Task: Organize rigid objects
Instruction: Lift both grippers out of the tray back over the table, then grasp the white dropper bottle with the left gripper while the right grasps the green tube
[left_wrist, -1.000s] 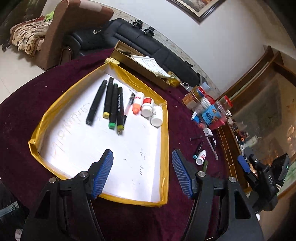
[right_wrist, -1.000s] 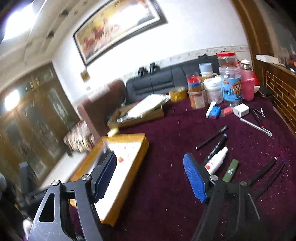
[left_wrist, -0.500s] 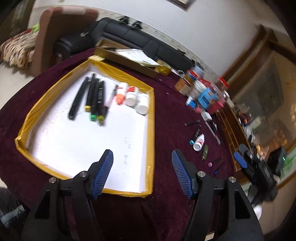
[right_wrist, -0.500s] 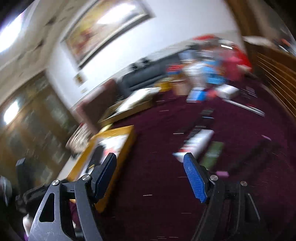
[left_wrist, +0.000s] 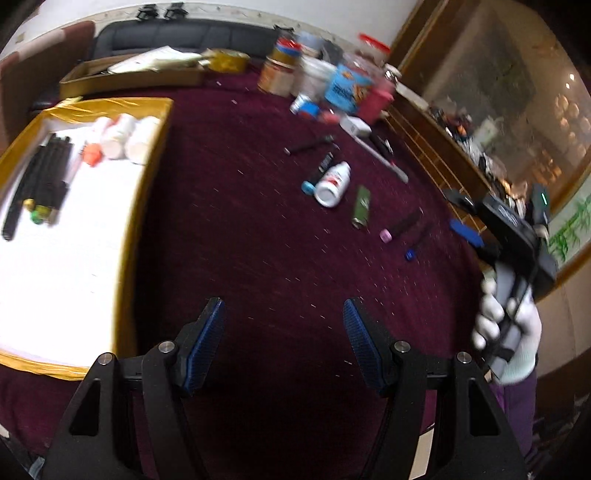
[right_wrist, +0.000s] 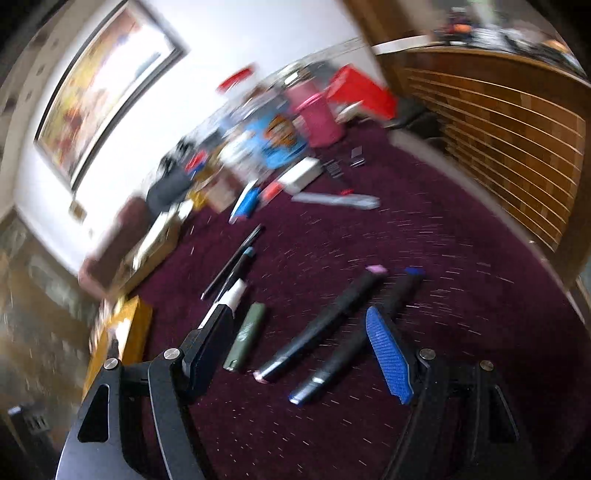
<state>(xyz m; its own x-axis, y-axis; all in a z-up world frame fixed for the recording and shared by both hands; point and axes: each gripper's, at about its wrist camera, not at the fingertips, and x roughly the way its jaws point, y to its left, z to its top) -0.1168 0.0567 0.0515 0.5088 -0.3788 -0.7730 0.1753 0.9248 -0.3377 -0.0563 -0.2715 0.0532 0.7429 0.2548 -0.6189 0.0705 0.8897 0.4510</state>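
My right gripper (right_wrist: 299, 343) is open and low over the maroon cloth. Between its fingers, untouched, lie a green lighter (right_wrist: 247, 336), a pink-capped black marker (right_wrist: 325, 321) and a blue-capped black marker (right_wrist: 354, 347). A white bottle (right_wrist: 234, 293) is partly hidden behind its left finger. My left gripper (left_wrist: 282, 332) is open and empty above bare cloth. Ahead of it lie the white bottle (left_wrist: 332, 184), the lighter (left_wrist: 362, 206) and both markers (left_wrist: 400, 227). The gold-rimmed white tray (left_wrist: 151, 177) at the left holds black markers (left_wrist: 40, 181) and white bottles (left_wrist: 142, 138).
Jars and tubs (left_wrist: 325, 77) crowd the far side of the table, with a cardboard box (left_wrist: 129, 77) to their left. A gloved hand (left_wrist: 506, 332) holds the other tool at the right edge. A slatted wooden cabinet (right_wrist: 517, 147) borders the table. Thin pens (right_wrist: 236, 258) lie further out.
The left view has swung right, from over the tray to the loose items on the cloth. The right gripper has rolled and dropped until the lighter and both markers lie between its fingers.
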